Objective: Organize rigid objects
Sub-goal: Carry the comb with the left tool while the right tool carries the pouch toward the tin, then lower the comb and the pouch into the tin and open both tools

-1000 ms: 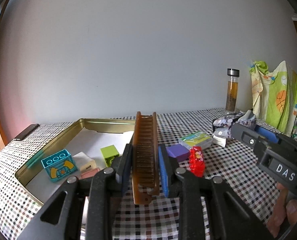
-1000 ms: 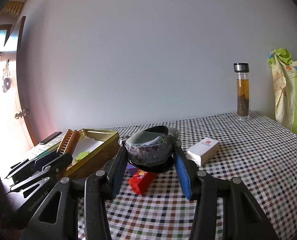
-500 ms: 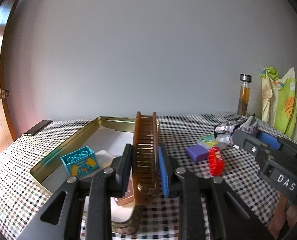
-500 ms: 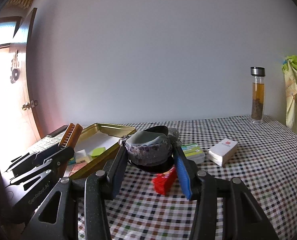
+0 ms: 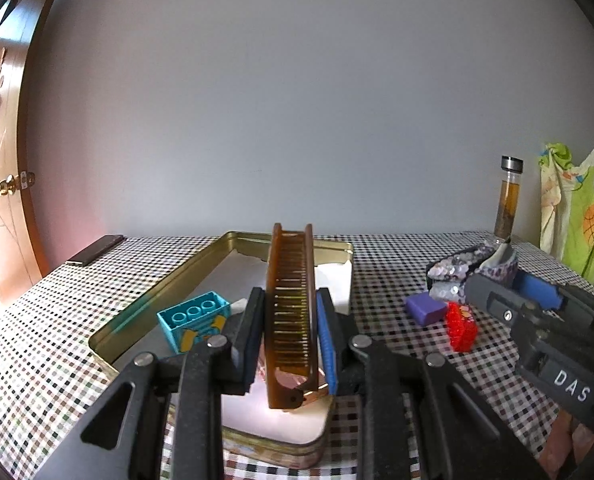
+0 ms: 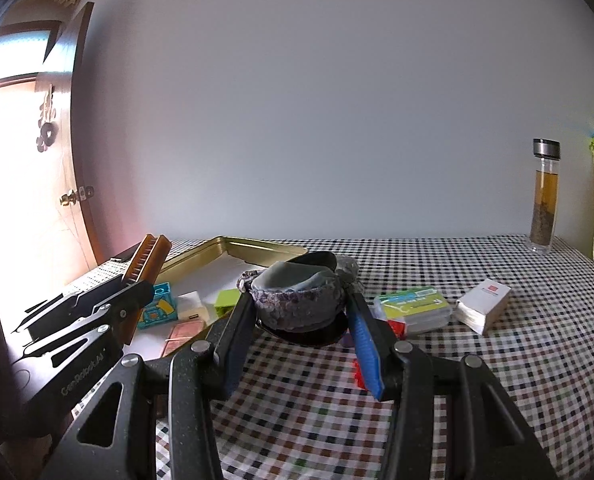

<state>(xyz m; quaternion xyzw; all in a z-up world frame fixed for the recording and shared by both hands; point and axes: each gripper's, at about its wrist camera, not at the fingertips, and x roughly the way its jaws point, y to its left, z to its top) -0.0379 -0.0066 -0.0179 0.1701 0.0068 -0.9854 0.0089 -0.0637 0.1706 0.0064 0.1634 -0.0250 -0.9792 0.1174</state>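
The red block (image 6: 360, 376) at lower centre of the right wrist view is mostly hidden behind the right tongs (image 6: 301, 316). The purple block (image 6: 347, 339) barely peeks out. The print on the white box (image 6: 483, 306) is too small to read.

1. Plain pale grey wall (image 5: 297, 120) fills pretty much everything ahead of both grippers.
2. Wooden door (image 5: 1, 200) off to the left, brass handle (image 5: 15, 183), warm bright light washing over it.
3. Table (image 6: 517, 360) underneath has a small checked cloth.
4. Far right, a green patterned cloth (image 5: 573, 216) hangs by the wall.
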